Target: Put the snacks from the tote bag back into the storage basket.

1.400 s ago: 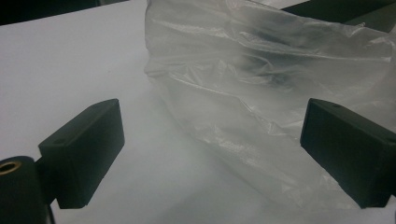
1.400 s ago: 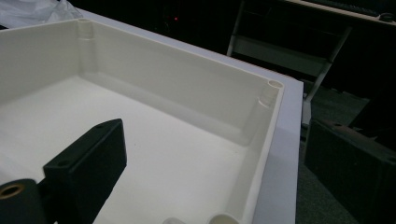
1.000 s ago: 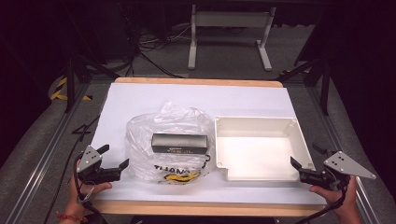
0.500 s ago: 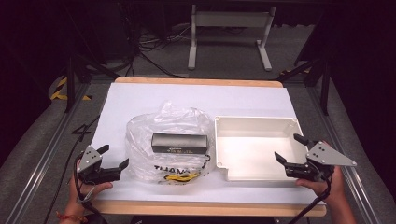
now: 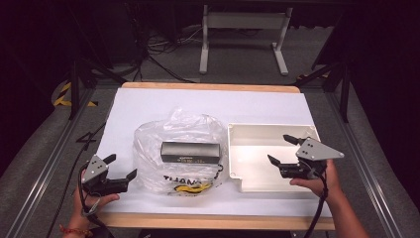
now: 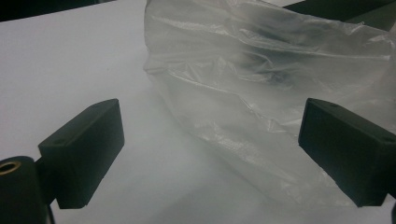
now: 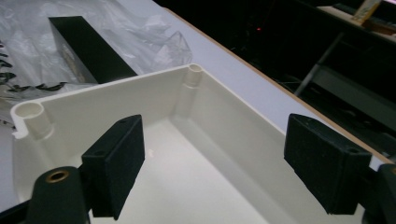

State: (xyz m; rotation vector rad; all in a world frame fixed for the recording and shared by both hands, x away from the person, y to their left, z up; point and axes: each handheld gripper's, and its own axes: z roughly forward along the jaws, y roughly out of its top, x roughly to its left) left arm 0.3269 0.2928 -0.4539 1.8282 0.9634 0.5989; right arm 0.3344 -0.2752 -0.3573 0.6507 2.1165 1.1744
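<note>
Both tongs stand at the near edge of the bench, jaws apart and holding nothing. Left tongs (image 5: 121, 167) rest at the near left corner where they were a second ago, their jaws just beside the near side of the clear plastic bag (image 5: 181, 148), which spreads between the jaws in the left gripper view without touching them. Right tongs (image 5: 283, 150) have come in from the near right corner and now hang over the right half of the white plastic tray (image 5: 237, 148); their jaws have just been closing part way, and nothing lies between them but the tray's bare floor. I judge this as the start of a reach across the tray toward the bag, with no grip taken yet.

Count: two tongs, one bag, one tray, one box. Farther in, the black box (image 5: 190, 152) lies on its long side inside the bag, at the middle of the bench (image 5: 148, 106), just left of the tray's left wall. Yellow and black print shows on the bag's near side. Beyond the bench stands a metal frame (image 5: 242, 29) on the floor.
</note>
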